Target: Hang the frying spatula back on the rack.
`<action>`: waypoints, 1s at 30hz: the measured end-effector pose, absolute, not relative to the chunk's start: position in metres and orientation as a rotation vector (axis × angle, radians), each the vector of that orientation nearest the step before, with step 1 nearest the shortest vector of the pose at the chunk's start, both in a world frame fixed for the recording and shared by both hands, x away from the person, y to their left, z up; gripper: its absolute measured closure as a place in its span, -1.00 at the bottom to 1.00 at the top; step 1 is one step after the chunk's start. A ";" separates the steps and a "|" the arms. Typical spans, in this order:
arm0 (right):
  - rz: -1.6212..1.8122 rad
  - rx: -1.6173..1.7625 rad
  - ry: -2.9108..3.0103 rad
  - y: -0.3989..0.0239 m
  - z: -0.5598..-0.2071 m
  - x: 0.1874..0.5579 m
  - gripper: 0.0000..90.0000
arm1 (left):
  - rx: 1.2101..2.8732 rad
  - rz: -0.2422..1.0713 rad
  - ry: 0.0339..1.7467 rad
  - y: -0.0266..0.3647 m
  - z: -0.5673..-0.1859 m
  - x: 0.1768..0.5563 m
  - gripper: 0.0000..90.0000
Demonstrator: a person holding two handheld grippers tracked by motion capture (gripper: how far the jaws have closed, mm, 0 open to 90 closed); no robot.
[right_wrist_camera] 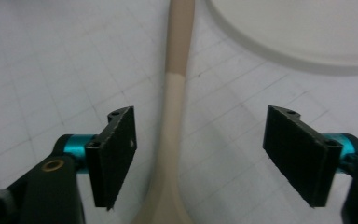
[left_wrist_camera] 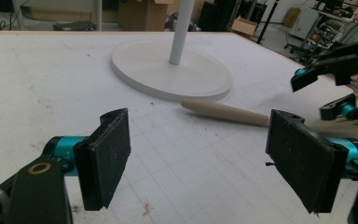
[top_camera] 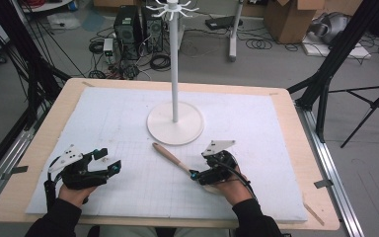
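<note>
- Nearest me, my left gripper (top_camera: pixel 107 160) sits low over the white gridded mat (top_camera: pixel 128 123), jaws spread wide with nothing between them; its pads (left_wrist_camera: pixel 107 156) are flat, black and finely grained.
- My right gripper (top_camera: pixel 195 175) is also spread wide. In the right gripper view its jaws straddle the wooden spoon (right_wrist_camera: pixel 173 116) without touching it, the handle running up between the pads (right_wrist_camera: pixel 116 154).
- The spoon (top_camera: pixel 170 157) lies flat on the mat, slim and rounded, tapering to a blunt tip near the stand's base. Its handle is darker tan toward the tip and paler toward my right hand (top_camera: pixel 232 190). The bowl end is cut off at the bottom of the right gripper view, and hidden under the gripper from above.
- Beyond it stands a white stand (top_camera: pixel 174 74): a smooth round disc base (left_wrist_camera: pixel 168 74) with a raised lip and a thin upright pole, topped by short radiating hooks (top_camera: pixel 171 9).
- The mat covers a pale wooden table (top_camera: pixel 296 143).
- Farther off, the floor holds cables, computer towers and cardboard boxes, too small to make out well.
</note>
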State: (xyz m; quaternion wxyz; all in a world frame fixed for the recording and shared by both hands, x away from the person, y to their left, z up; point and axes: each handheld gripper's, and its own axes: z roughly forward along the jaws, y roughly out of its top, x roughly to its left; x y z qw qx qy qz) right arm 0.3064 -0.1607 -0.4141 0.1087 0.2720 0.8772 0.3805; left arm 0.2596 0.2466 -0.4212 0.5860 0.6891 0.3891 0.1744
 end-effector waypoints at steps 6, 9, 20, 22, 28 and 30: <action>1.041 0.818 2.681 -0.149 -0.420 0.317 -0.30 | 1.626 0.400 0.906 0.245 -0.422 0.261 -0.50; 0.990 0.810 2.717 -0.141 -0.419 0.317 -0.25 | 1.626 0.401 0.905 0.246 -0.422 0.261 -0.50; 0.863 0.843 2.763 -0.127 -0.424 0.325 0.02 | 1.612 0.394 0.913 0.249 -0.421 0.261 -0.50; 0.841 0.817 2.757 -0.126 -0.424 0.324 0.06 | 1.611 0.394 0.915 0.248 -0.421 0.261 -0.50; 0.779 0.757 2.777 -0.117 -0.421 0.316 0.45 | 1.615 0.395 0.913 0.248 -0.421 0.261 -0.49; 0.769 0.793 2.786 -0.116 -0.421 0.318 0.47 | 1.615 0.395 0.915 0.248 -0.421 0.261 -0.49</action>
